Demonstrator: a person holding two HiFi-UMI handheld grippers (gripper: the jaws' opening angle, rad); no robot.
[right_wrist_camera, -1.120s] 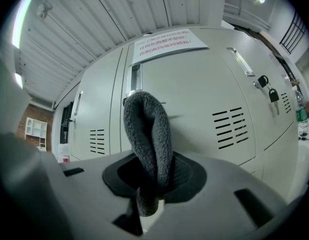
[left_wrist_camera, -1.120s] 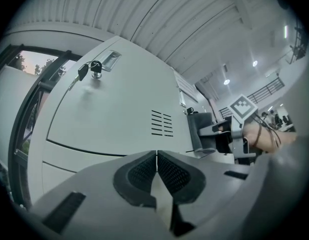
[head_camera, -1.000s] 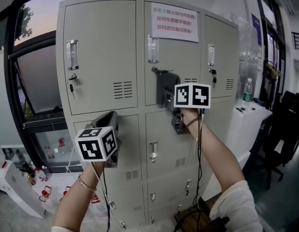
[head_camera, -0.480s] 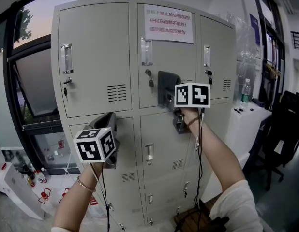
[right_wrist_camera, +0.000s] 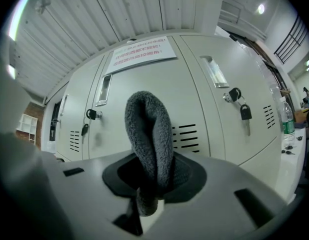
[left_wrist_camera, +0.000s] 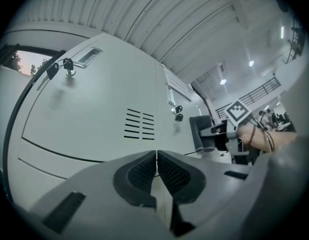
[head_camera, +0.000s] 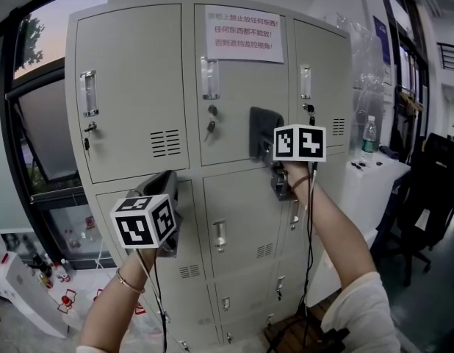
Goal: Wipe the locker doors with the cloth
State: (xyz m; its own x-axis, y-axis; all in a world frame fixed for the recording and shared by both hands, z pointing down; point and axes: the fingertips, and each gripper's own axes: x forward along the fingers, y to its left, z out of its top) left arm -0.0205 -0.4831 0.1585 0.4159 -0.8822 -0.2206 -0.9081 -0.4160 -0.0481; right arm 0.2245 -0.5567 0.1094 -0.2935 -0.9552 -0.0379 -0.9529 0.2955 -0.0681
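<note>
A beige bank of lockers (head_camera: 139,87) fills the head view. My right gripper (head_camera: 265,142) is shut on a dark grey fleecy cloth (right_wrist_camera: 148,139), held up against the upper middle door (head_camera: 234,101) near its vent slots. In the right gripper view the cloth stands folded between the jaws in front of that door (right_wrist_camera: 144,89). My left gripper (head_camera: 167,190) hangs lower, by the top of the lower left door (head_camera: 139,271), shut with nothing between its pads (left_wrist_camera: 142,173). The left gripper view looks up along the upper left door (left_wrist_camera: 94,114).
A paper notice (head_camera: 244,34) is taped to the top of the middle door. Keys hang from the locks (head_camera: 210,127). A white table (head_camera: 377,175) with a bottle (head_camera: 369,132) stands to the right, a dark chair (head_camera: 433,190) beyond it. A window (head_camera: 36,109) is at left.
The head view has shifted so the lockers sit further left and higher. My right gripper with the cloth has slid right across the middle door. The left gripper has barely moved.
</note>
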